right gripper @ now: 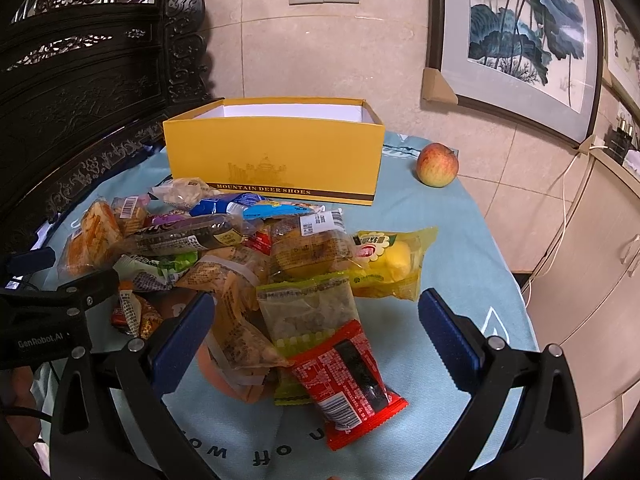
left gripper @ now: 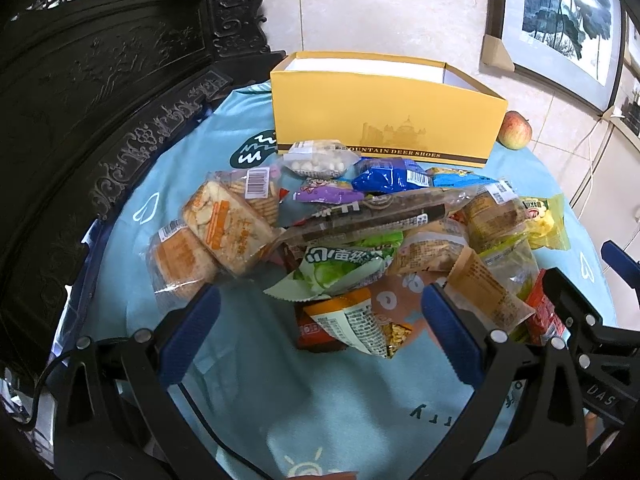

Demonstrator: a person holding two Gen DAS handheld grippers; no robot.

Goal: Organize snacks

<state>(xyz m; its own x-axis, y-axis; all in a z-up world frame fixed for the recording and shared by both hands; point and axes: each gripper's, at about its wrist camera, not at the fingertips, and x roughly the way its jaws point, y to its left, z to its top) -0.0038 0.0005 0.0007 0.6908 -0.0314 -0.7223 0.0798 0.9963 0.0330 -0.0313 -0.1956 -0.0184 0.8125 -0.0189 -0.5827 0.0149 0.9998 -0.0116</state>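
Blue-clothed worktop (right gripper: 460,216) | snack pile (left gripper: 340,232) mid-frame, before yellow shoebox (right gripper: 276,156) at upper centre | apple (right gripper: 437,165) right of box | left tongs (left gripper: 320,312) spread wide, empty | right tongs (right gripper: 318,320) spread wide, empty, above red packet (right gripper: 348,380)

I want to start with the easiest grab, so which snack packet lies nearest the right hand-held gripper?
The red packet, lying between the open fingers of the right hand-held gripper at the pile's near edge; the others sit farther back.
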